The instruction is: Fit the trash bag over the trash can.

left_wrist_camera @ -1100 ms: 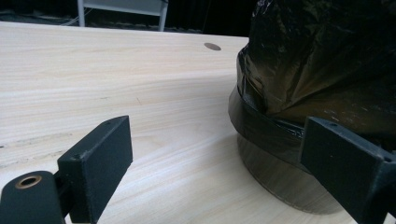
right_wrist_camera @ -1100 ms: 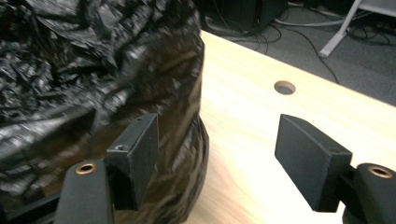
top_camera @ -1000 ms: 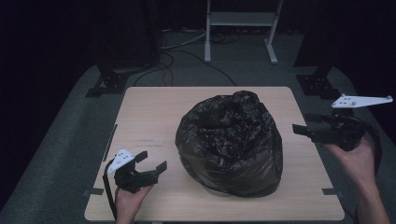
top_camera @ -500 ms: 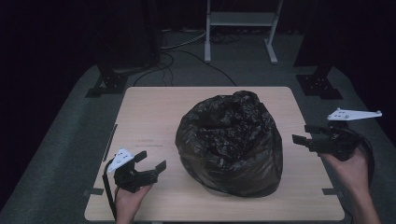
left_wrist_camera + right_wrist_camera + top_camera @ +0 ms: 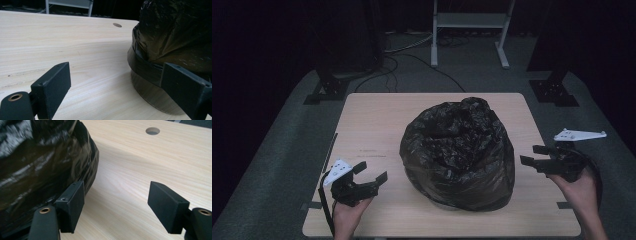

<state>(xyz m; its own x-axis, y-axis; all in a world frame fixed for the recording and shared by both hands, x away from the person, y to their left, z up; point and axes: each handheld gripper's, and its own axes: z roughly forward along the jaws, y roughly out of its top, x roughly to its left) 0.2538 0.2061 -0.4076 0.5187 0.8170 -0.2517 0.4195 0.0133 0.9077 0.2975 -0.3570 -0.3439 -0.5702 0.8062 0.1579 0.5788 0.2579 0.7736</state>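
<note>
A bulging black plastic bag (image 5: pixel 459 150) sits a little right of the middle of the wooden table (image 5: pixel 372 125). My left gripper (image 5: pixel 372 171) rests open near the front left corner, its jaws pointing at the bag with a gap between. In the left gripper view the open left gripper (image 5: pixel 117 92) frames bare wood, and the bag (image 5: pixel 175 32) rises just beyond the right jaw. My right gripper (image 5: pixel 532 155) hovers open at the table's right edge, close beside the bag. In the right gripper view the open right gripper (image 5: pixel 120 205) has its left jaw next to the bag (image 5: pixel 42 165).
A round hole (image 5: pixel 152 130) pierces the tabletop beyond the right gripper; the same kind of hole (image 5: pixel 117 25) lies far across in the left gripper view. A white frame (image 5: pixel 467 30), black stand feet (image 5: pixel 332 85) and cables lie on the grey floor behind the table.
My right gripper has come down and toward the near edge, closer to the bag's side. The left gripper and the bag have stayed put.
</note>
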